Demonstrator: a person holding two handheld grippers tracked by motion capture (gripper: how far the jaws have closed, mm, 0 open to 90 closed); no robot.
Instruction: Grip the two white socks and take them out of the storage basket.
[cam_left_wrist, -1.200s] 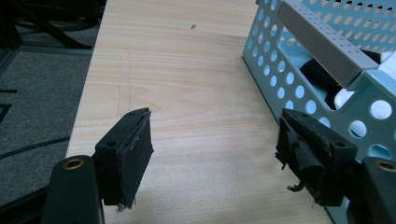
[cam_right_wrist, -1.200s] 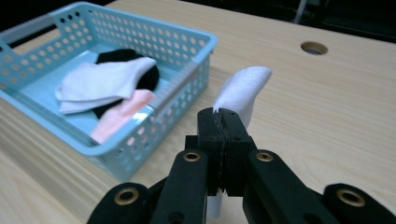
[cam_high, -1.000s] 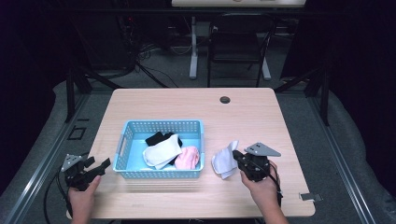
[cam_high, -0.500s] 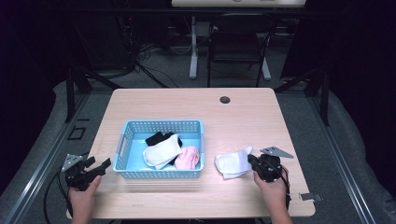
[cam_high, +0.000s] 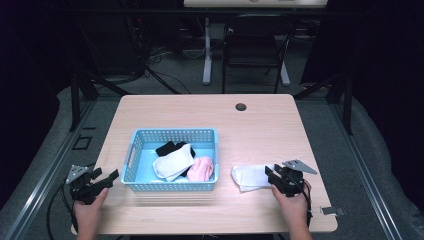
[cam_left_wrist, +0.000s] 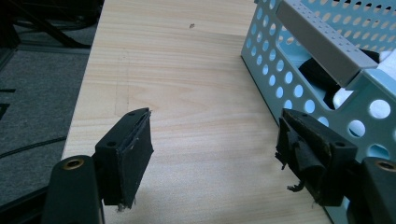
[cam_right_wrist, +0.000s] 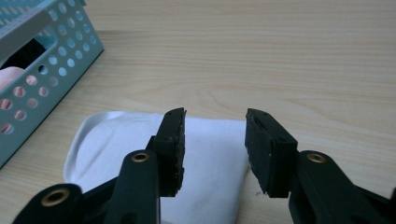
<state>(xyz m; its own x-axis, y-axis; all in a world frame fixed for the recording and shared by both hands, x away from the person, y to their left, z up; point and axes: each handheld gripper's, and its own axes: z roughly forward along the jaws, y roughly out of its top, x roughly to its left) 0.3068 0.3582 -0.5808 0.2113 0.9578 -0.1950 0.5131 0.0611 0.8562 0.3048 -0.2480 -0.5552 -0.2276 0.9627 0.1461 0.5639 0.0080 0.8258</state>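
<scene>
A white sock (cam_high: 251, 176) (cam_right_wrist: 205, 172) lies flat on the wooden table (cam_high: 210, 120), just right of the blue basket (cam_high: 173, 135). My right gripper (cam_high: 270, 176) (cam_right_wrist: 212, 147) hovers at the sock's right end. Its jaws have just been opening and stand apart above the cloth, with no pad pressing on it. The basket holds a white sock (cam_high: 173, 162), a pink sock (cam_high: 202, 169) and a black one (cam_high: 169, 147). My left gripper (cam_high: 107, 179) (cam_left_wrist: 212, 156) rests open at the table's front left corner, beside the basket's left wall (cam_left_wrist: 299, 79), with nothing between its fingers.
A round cable hole (cam_high: 241, 107) sits near the table's far edge. A chair (cam_high: 255, 55) and table legs stand on the grey floor behind. The table's front edge runs just below both hands.
The right gripper lowered the white sock from mid-air onto the table, then opened and let it go. The sock now lies flat. The left gripper has stayed put.
</scene>
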